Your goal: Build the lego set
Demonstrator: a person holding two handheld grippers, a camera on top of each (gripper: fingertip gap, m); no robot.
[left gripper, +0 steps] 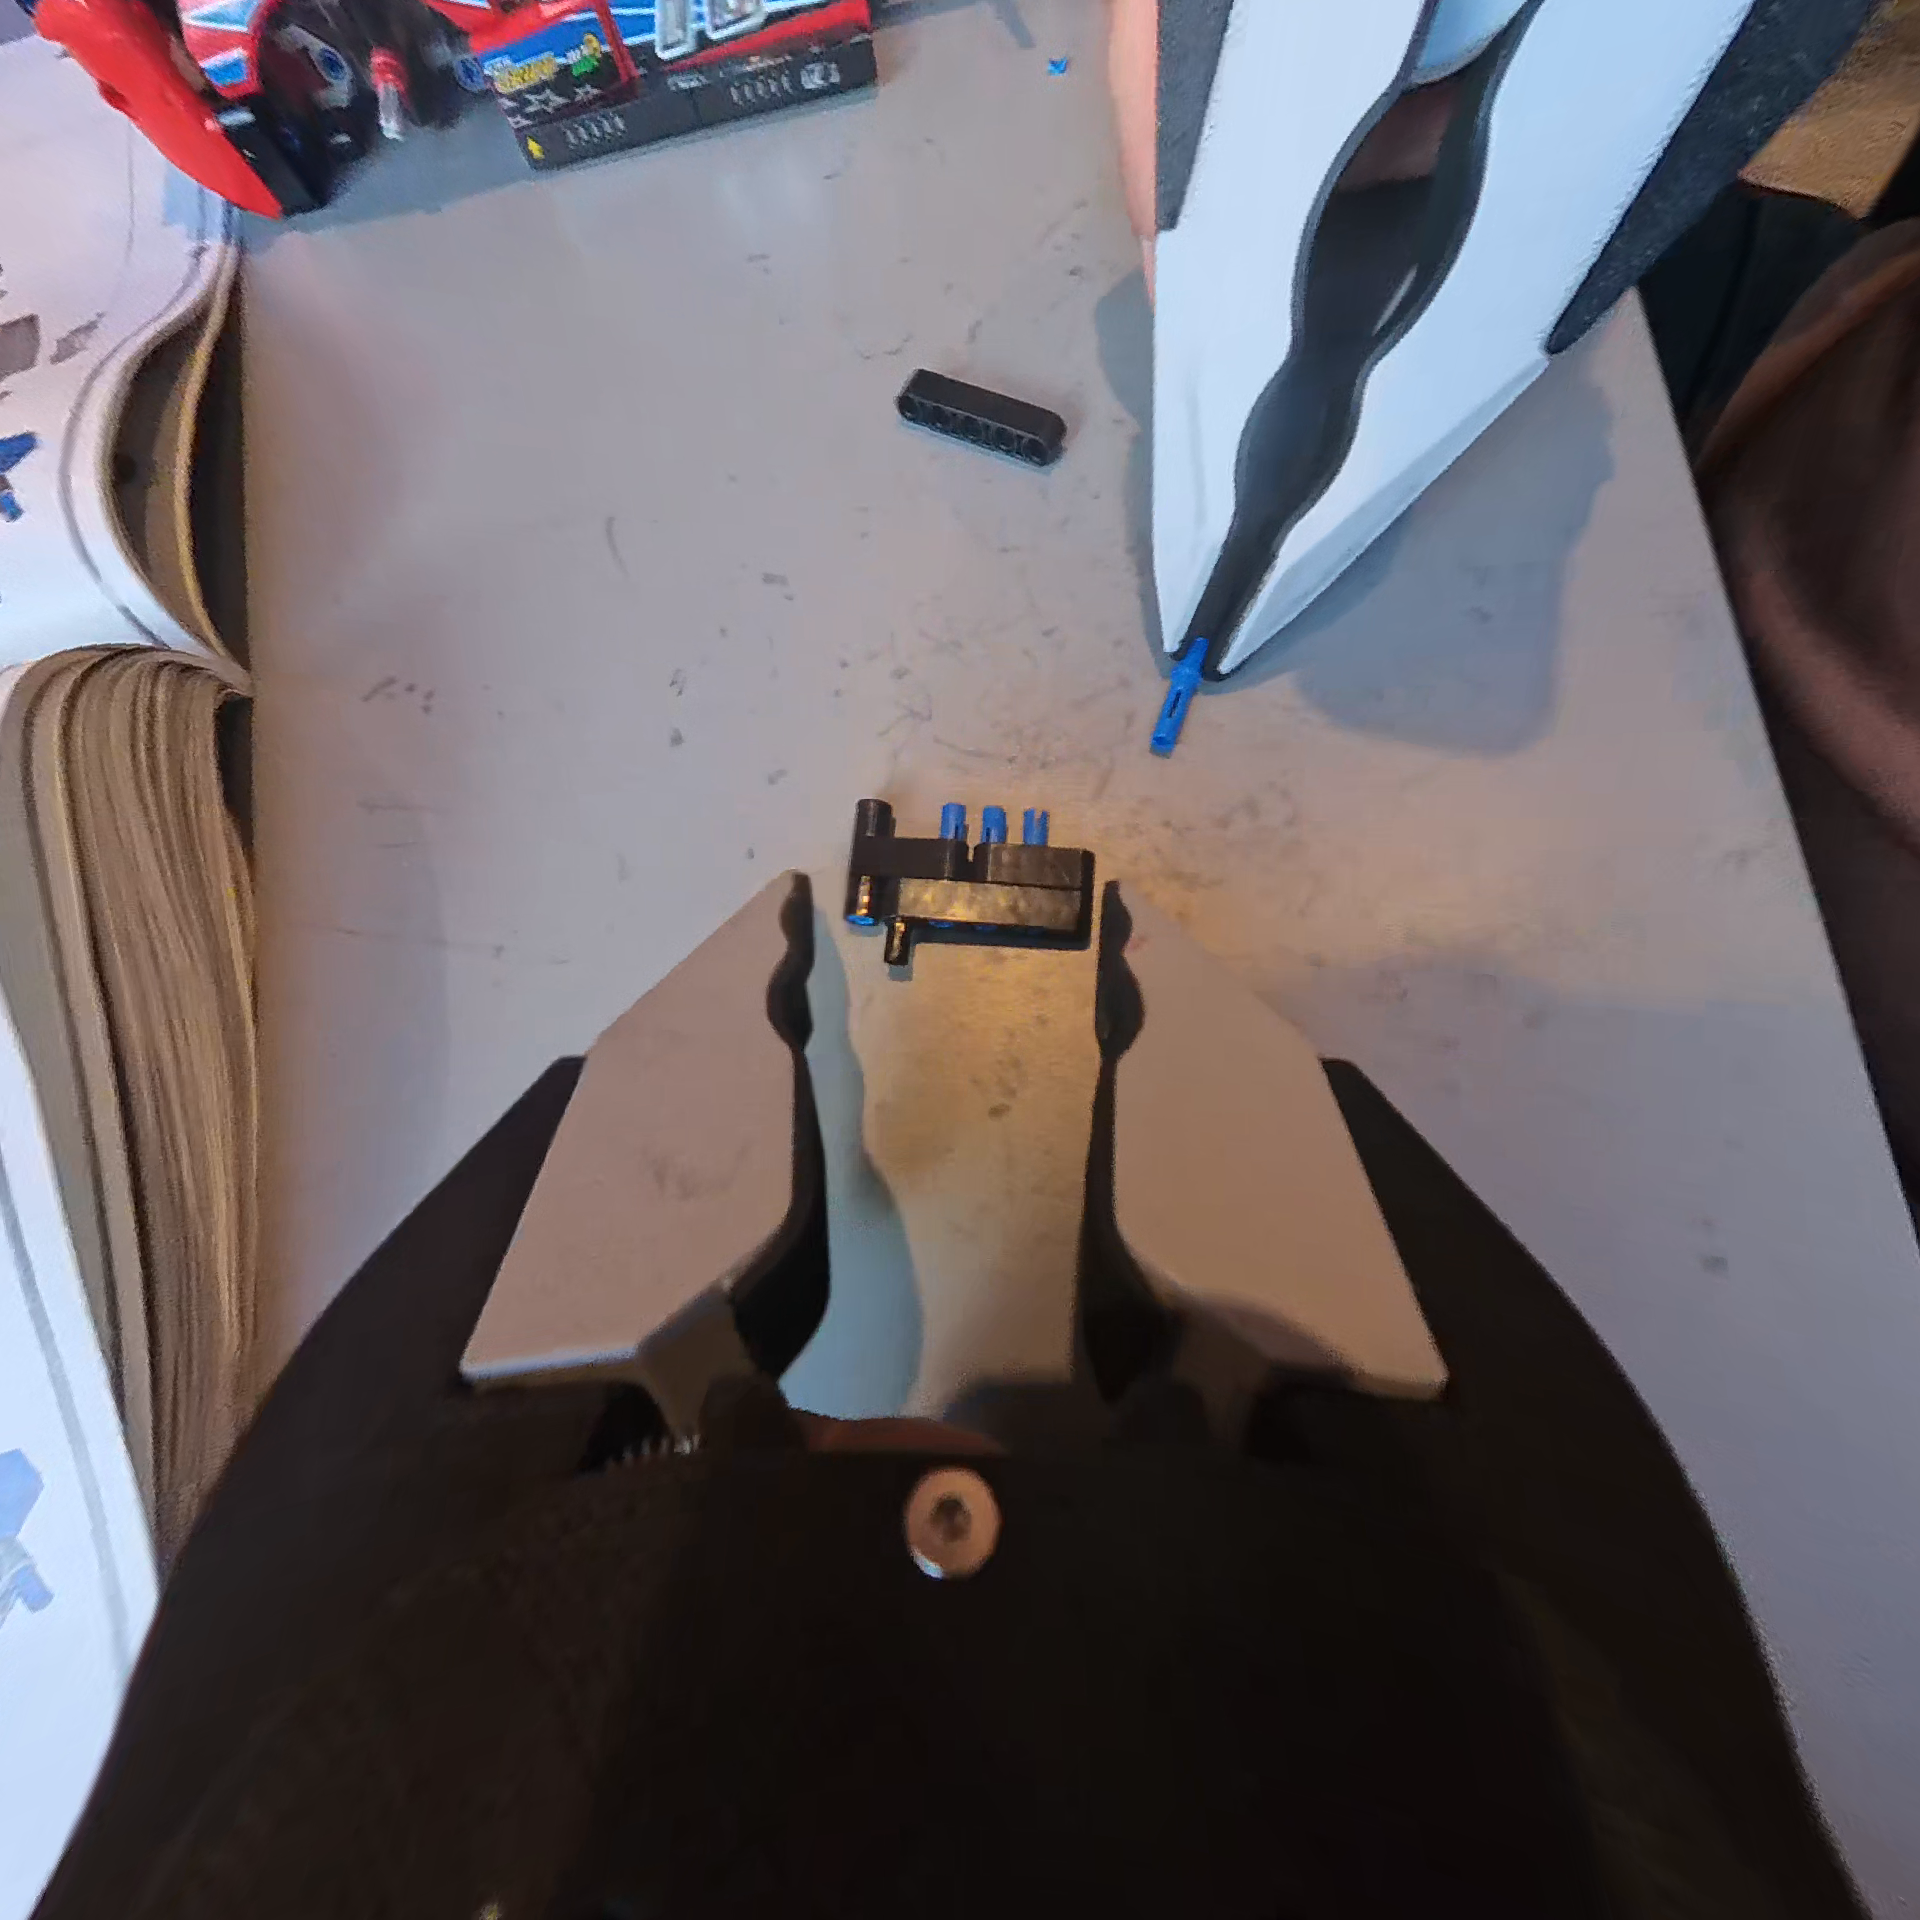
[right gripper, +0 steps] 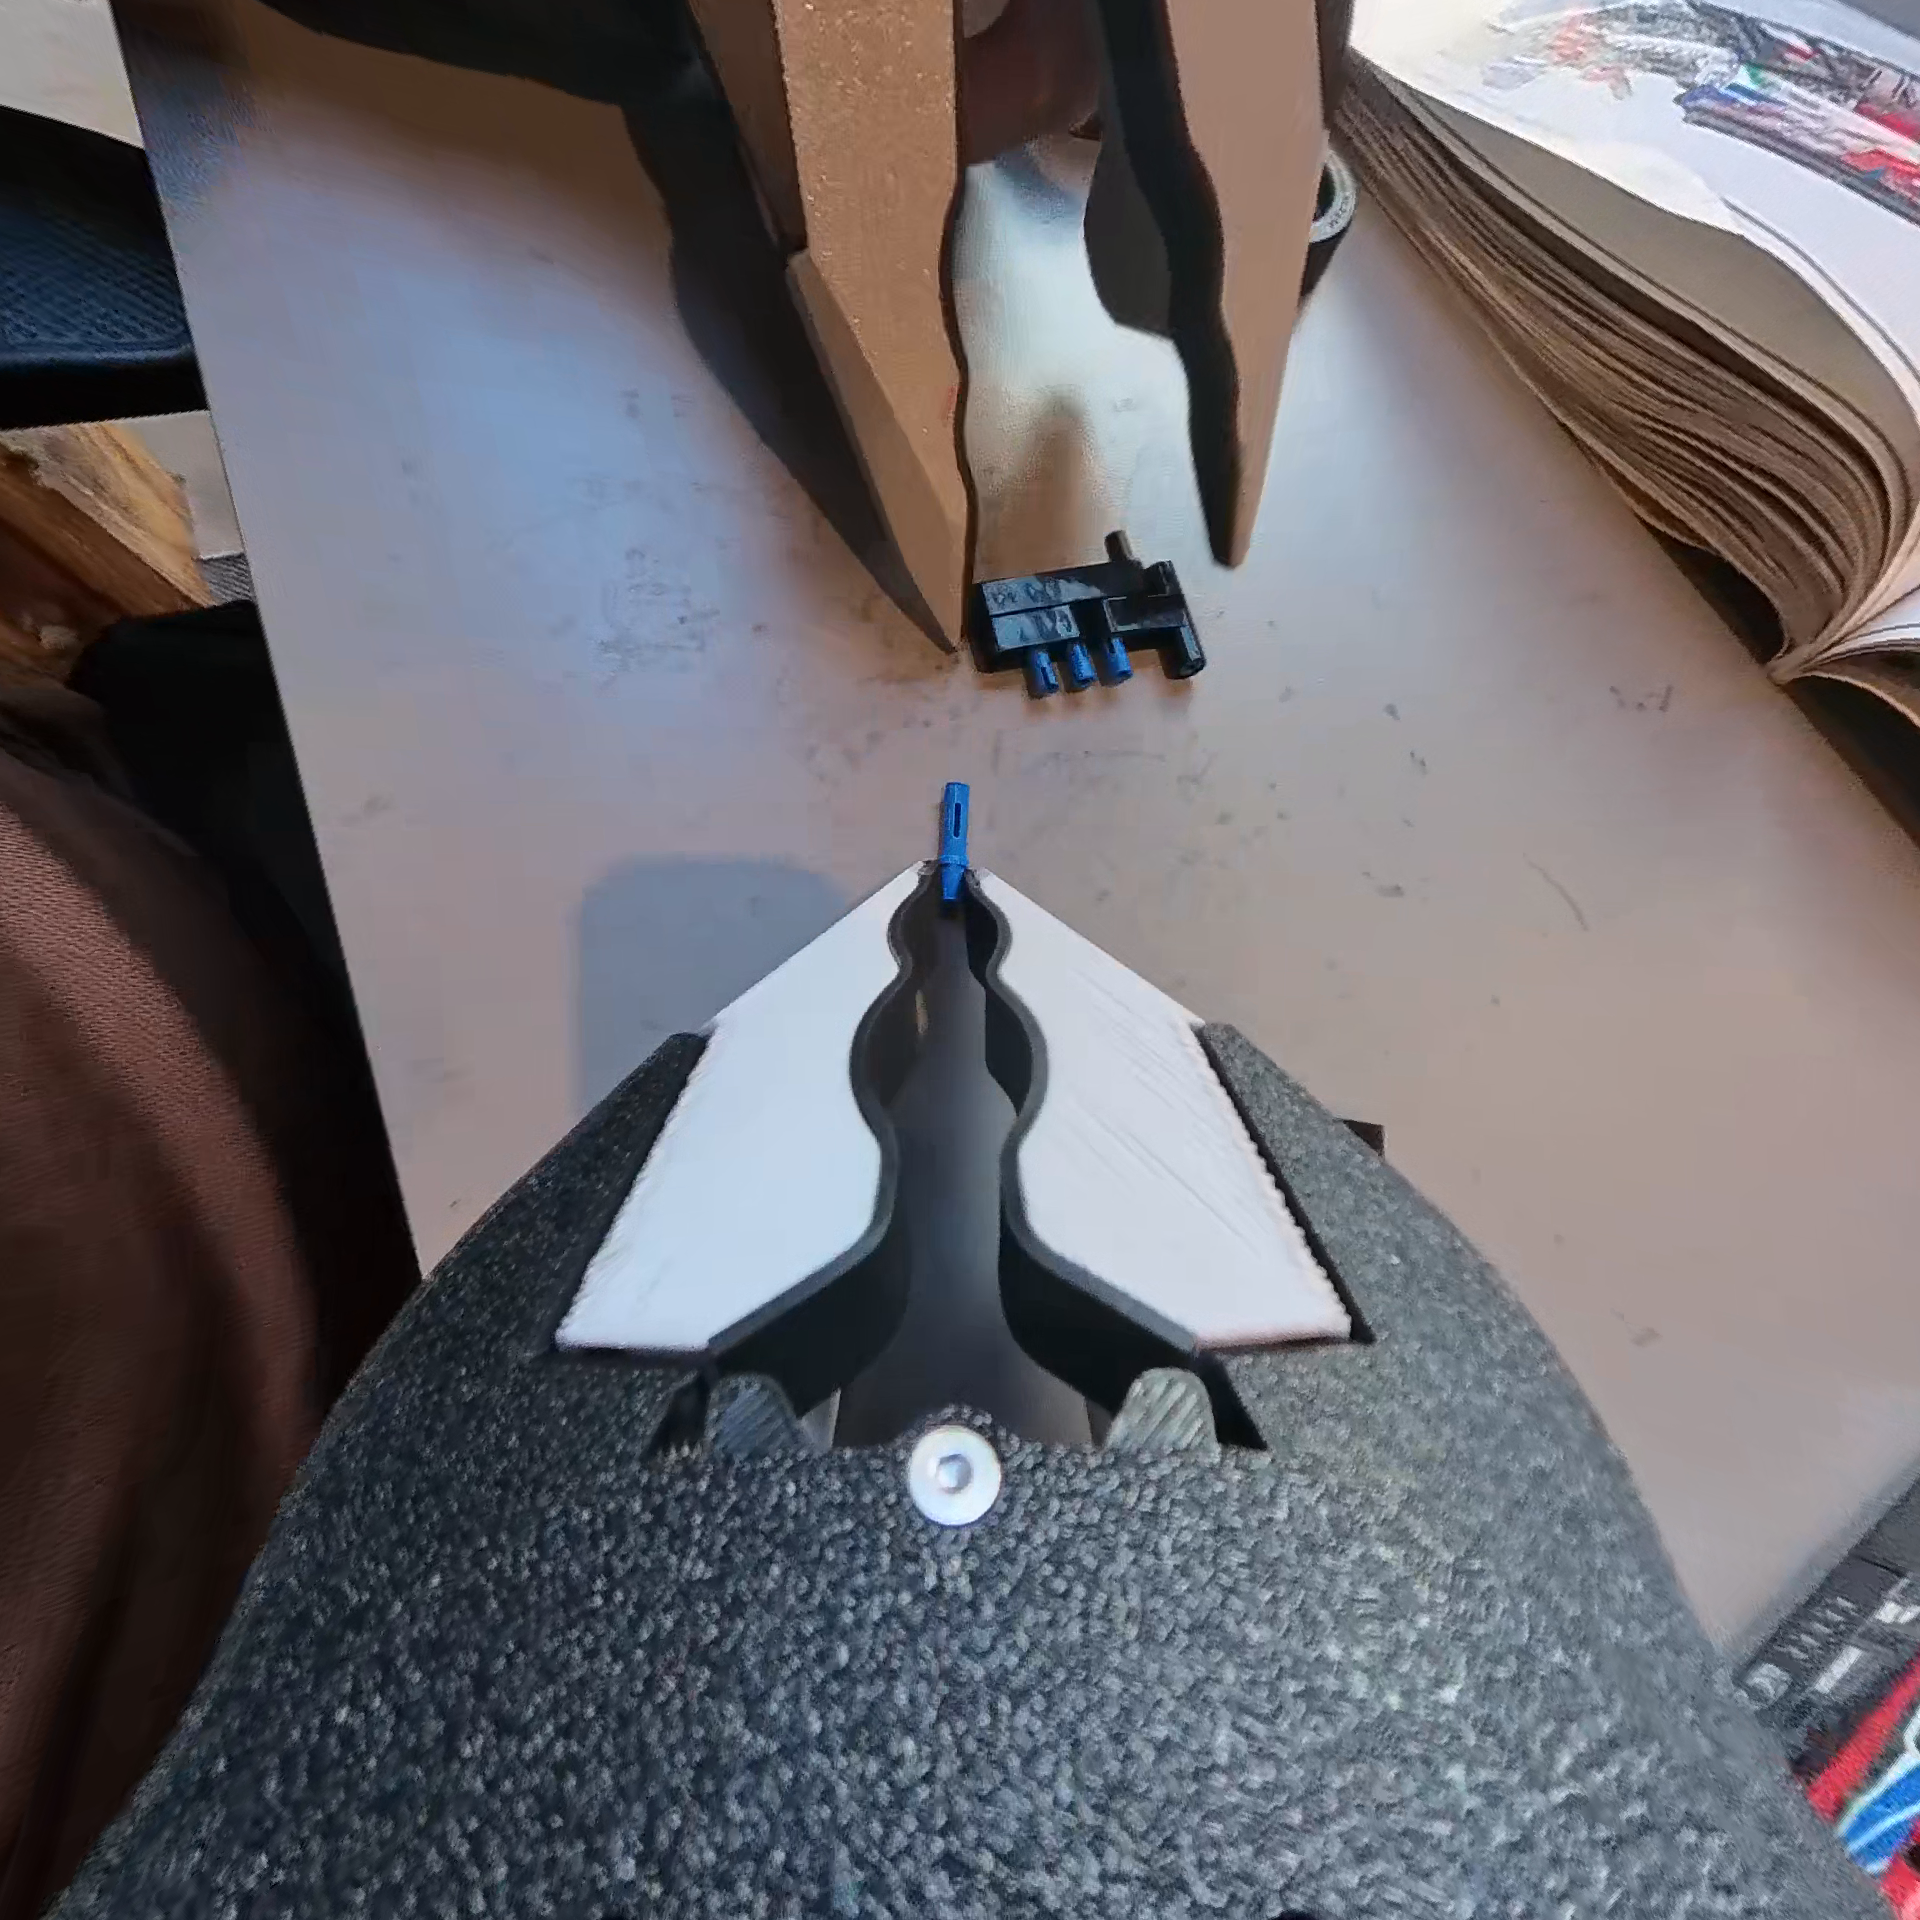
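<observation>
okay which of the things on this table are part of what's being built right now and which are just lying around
In use:
right gripper, shut on blue pin
black sub-assembly holding three blue pins
left gripper, open around it

Lying about:
loose black beam
instruction book
set box

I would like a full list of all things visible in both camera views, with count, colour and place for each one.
Small black plastic assembly with three blue pins: one, black and blue, on the table between the left tool's tips.
Blue plastic pin: one, blue, held at the right tool's tips.
Loose black plastic beam with holes: one, black, farther along the table.
Thick open instruction booklet: one, pale pages, at the table edge beside the left tool.
Printed cardboard box: one, many-coloured, far end.
Red and black model vehicle: one, beside the box.
Grey scuffed table: one, under everything.
Left tool: one, tan fingers, open.
Right tool: one, white fingers, shut on the pin.
</observation>
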